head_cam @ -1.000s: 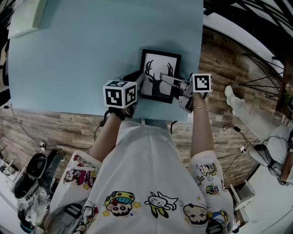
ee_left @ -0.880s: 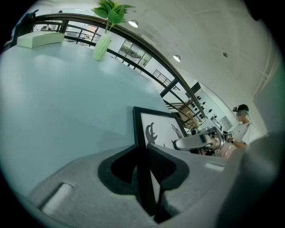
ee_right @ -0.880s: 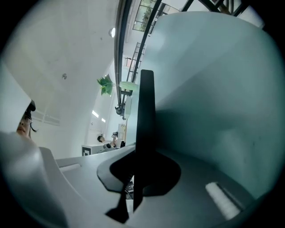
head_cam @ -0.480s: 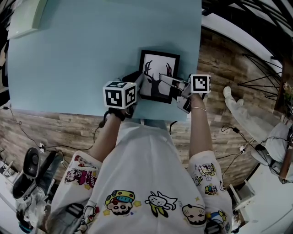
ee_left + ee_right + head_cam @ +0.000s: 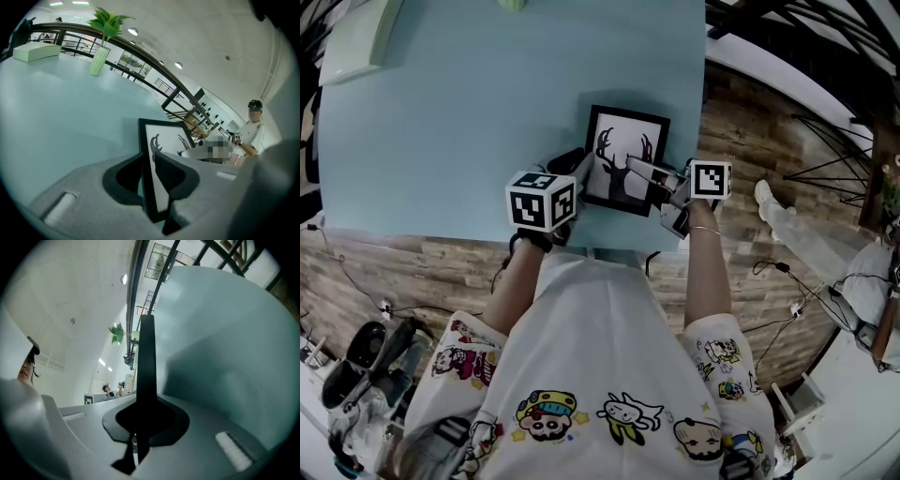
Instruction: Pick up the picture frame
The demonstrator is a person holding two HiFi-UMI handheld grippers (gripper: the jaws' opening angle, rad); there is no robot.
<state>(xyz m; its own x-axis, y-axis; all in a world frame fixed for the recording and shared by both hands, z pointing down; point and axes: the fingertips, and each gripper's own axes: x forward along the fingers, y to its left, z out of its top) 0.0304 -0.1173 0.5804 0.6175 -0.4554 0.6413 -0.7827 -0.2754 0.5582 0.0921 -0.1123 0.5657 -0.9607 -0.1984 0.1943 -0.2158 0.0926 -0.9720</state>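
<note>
Desk: a pale blue desk [image 5: 441,122] fills the upper left of the head view. Wood-plank floor [image 5: 750,122] lies at its 3 and 6 o'clock.
Shirt: the person's white shirt [image 5: 609,356] has cartoon figures printed on it.
Picture frame: the black-edged picture frame [image 5: 623,155] shows a black antlered deer head on white. It sits at the desk's near right part, close to the near edge. I cannot tell whether it lies flat or is raised.
Left gripper: the left gripper [image 5: 149,161] is at the frame's 8 o'clock. Its fingers are spread and opening, with the frame's left edge between them and a gap beside the picture face.
Right gripper: the right gripper [image 5: 144,416] is at the frame's 4 o'clock. Its fingers are pinching the frame's thin right edge, which is seen side-on.
Markings: each gripper carries a cube [image 5: 542,199] with black-and-white square patterns.
Box: a pale box [image 5: 35,51] sits on the desk at the frame's 10 o'clock, well apart and out of the way.
Plant: a plant [image 5: 105,26] in a light green vase stands at the frame's 11 o'clock, by the desk's far edge.
</note>
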